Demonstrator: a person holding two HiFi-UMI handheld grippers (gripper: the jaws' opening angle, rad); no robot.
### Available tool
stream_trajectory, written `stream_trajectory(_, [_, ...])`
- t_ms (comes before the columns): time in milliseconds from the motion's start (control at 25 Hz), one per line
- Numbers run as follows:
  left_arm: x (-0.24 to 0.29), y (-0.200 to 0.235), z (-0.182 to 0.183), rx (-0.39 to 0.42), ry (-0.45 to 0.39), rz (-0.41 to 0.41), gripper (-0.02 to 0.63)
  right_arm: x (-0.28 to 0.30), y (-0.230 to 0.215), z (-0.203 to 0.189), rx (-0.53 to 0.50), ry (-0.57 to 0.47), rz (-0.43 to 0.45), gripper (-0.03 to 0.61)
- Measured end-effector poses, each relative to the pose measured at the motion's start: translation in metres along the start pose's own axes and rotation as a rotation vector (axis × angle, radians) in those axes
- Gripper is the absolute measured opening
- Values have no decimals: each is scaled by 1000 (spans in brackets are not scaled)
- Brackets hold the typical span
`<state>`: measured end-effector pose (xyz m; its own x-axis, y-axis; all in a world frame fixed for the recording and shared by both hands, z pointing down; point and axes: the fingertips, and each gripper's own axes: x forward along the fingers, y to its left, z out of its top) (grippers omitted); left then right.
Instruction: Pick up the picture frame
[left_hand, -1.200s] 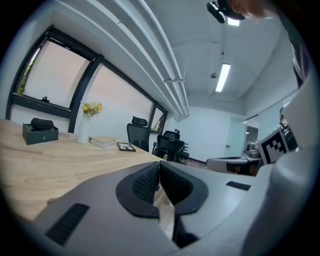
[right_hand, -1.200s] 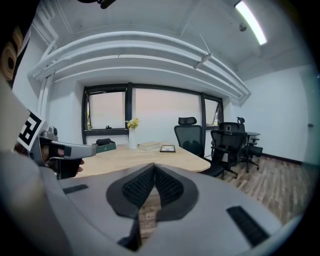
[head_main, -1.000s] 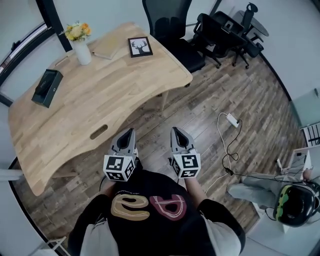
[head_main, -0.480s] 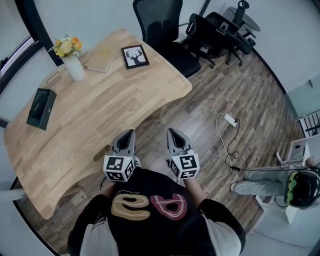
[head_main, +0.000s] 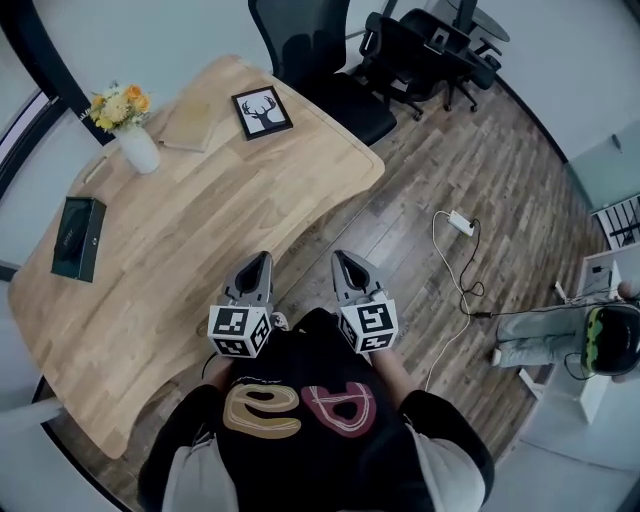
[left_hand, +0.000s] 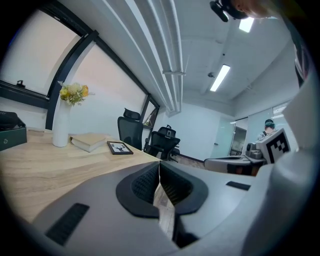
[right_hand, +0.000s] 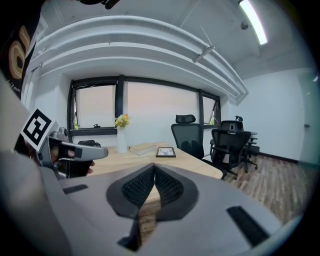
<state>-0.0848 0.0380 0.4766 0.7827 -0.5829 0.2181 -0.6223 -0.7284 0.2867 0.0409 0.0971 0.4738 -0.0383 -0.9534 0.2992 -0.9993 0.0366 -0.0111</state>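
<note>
Picture frame (head_main: 262, 111) flat on desk (head_main: 200, 230), just beside book (head_main: 193, 97)

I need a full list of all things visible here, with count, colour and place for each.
desk: one, light wood, ahead-left of the person
picture frame: one, black, deer print, far desk corner
book: one, beige, left of the frame
vase: one, white, yellow flowers, beside the book
box: one, dark, desk's left edge
office chairs: several, black, beyond the desk
power strip: one, white, on the floor
second person: one, far right
left gripper: one, grey, jaws shut, empty
right gripper: one, grey, jaws shut, empty
</note>
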Motion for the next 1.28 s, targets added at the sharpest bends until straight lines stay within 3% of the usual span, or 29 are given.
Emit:
stream_trajectory(480, [25, 18, 6, -16, 13, 25, 17, 31, -15, 5, 27, 5, 4, 11])
stream_trajectory(1000, [85, 66, 27, -102, -8, 228, 18, 141, -69, 24, 36, 49, 130, 11])
stream_trajectory(1280, [125, 94, 43, -110, 5, 304, 18, 207, -93, 37, 49, 65, 156, 11])
